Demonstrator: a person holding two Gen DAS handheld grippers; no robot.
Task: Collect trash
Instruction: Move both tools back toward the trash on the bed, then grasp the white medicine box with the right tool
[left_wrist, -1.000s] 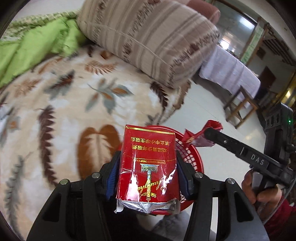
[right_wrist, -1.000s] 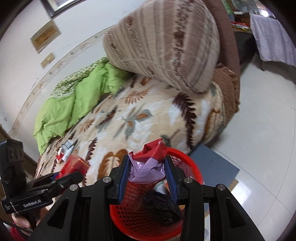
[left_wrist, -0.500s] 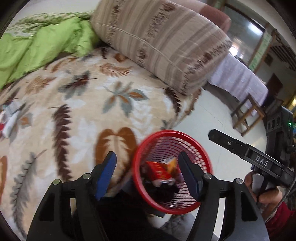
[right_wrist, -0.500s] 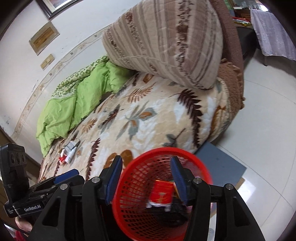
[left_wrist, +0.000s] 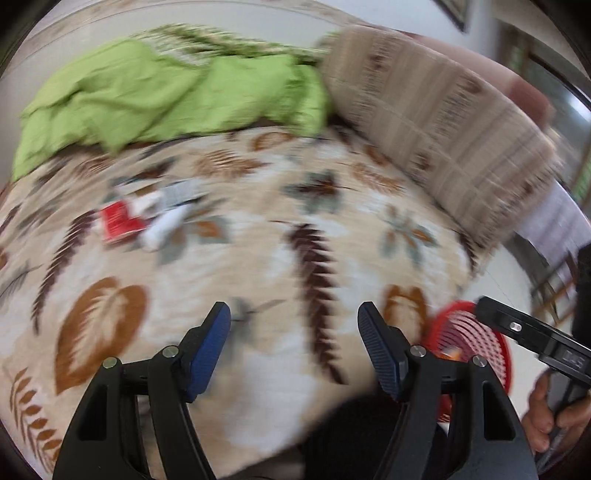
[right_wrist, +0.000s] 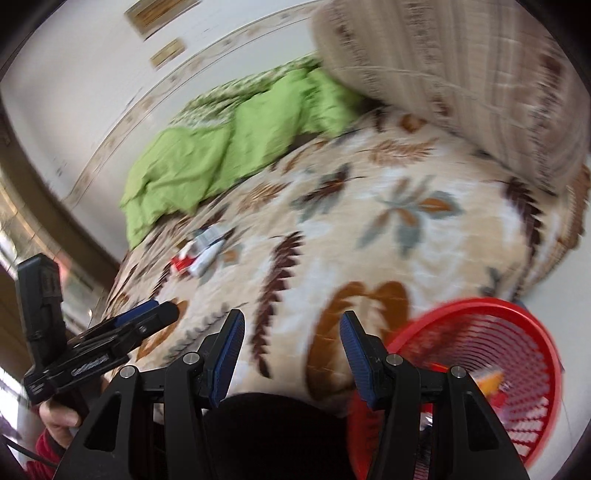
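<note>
Both views are motion-blurred. A red mesh basket (right_wrist: 517, 354) stands on the floor by the bed corner, with red and orange trash inside; it also shows in the left wrist view (left_wrist: 476, 332). More trash lies on the leaf-patterned blanket: a red packet (left_wrist: 120, 223) and a white tube (left_wrist: 162, 229), seen small in the right wrist view (right_wrist: 197, 258). My left gripper (left_wrist: 293, 328) is open and empty over the blanket. My right gripper (right_wrist: 291, 332) is open and empty, left of the basket.
A green quilt (left_wrist: 159, 92) is bunched at the far side of the bed. A large striped pillow (left_wrist: 443, 122) lies at the right. The blanket (right_wrist: 369, 221) covers the bed. White tiled floor lies to the right of the bed.
Both grippers let go of their trash into the red basket, opened, and swung left toward the bed. The basket now sits at the right edge of both views.
</note>
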